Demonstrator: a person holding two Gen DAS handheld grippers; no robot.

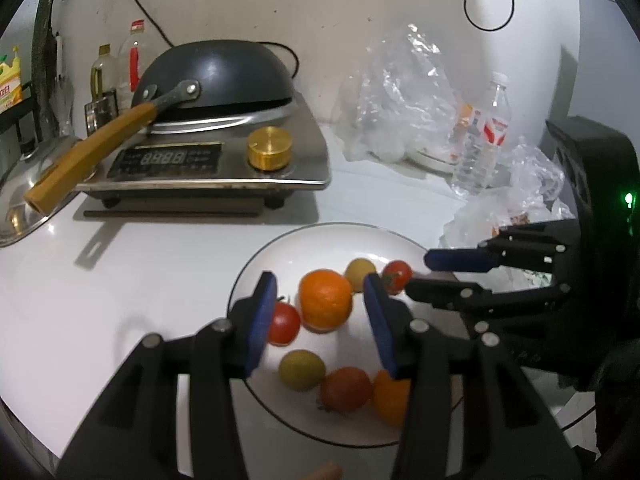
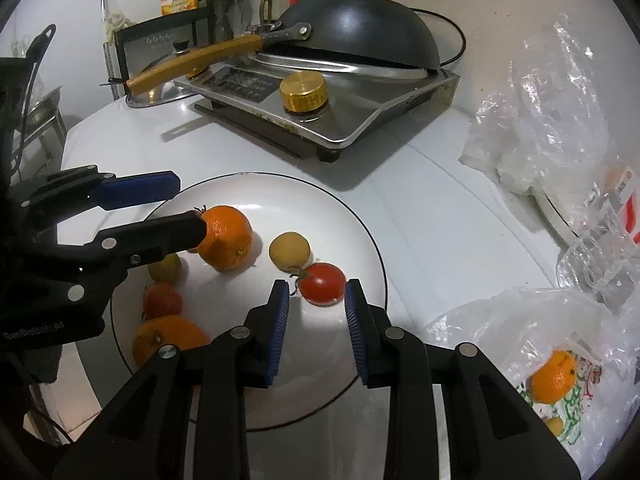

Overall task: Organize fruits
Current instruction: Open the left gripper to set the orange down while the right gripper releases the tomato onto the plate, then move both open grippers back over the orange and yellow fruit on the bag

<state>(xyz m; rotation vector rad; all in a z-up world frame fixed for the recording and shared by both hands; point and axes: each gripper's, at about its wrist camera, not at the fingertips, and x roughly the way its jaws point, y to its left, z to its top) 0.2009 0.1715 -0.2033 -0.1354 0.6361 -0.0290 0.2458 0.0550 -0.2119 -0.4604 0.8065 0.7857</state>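
Left wrist view: the white countertop (image 1: pixel 160 264) carries a stainless induction cooker (image 1: pixel 224 160) at the far left, with an inverted black wok (image 1: pixel 224 68) resting on it and a brass control knob (image 1: pixel 269 149) on its panel. Crumpled clear plastic bags (image 1: pixel 404 92) lie at the far right. A round white plate with a thin dark rim (image 1: pixel 320 240) sits near centre and holds the fruit. The left gripper (image 1: pixel 320 300) hangs over the plate, jaws apart and empty; a large orange (image 1: pixel 326 298) lies on the plate between the fingers, untouched. A red tomato (image 1: pixel 284 322) lies just left of the orange.

Right wrist view: the right gripper (image 2: pixel 316 300) hovers over the near right part of the plate. Its jaws stand narrowly apart and empty, and a small red tomato (image 2: pixel 322 282) lies just beyond the tips. A second orange (image 2: pixel 554 376) rests inside a plastic bag (image 2: pixel 520 336) at the near right, off the plate.
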